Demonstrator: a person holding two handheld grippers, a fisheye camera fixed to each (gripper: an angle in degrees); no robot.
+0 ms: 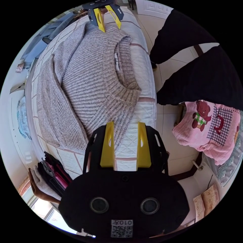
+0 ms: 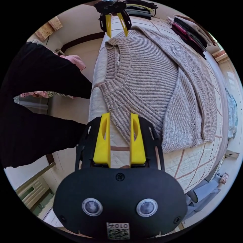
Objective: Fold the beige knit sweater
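Left gripper [image 1: 125, 125]: its yellow jaws stood apart with nothing between them, tips poised just over the near shoulder edge of the beige knit sweater [image 1: 86, 83].
Right gripper [image 2: 120, 116]: its jaws also stood apart and held nothing, tips at the opposite shoulder edge; in the left gripper view it showed at the far end of the garment [image 1: 106, 19], likewise spread.
Sweater position: it lay flat on the quilted bed [image 1: 143, 114], collar [image 1: 121, 63] toward the bed's edge beside the person's dark-clothed legs [image 1: 192, 76], both sleeves already folded in across the body.
Long axis: collar to hem ran crosswise to the line joining the two grippers, away from the person.
Nearer gripper: neither; each sat at its own shoulder, the collar between them.
Judged next move: both shoulders looked ready to be pinched together and carried toward the hem.
Risk: the loose knit might sag or drag a sleeve out.
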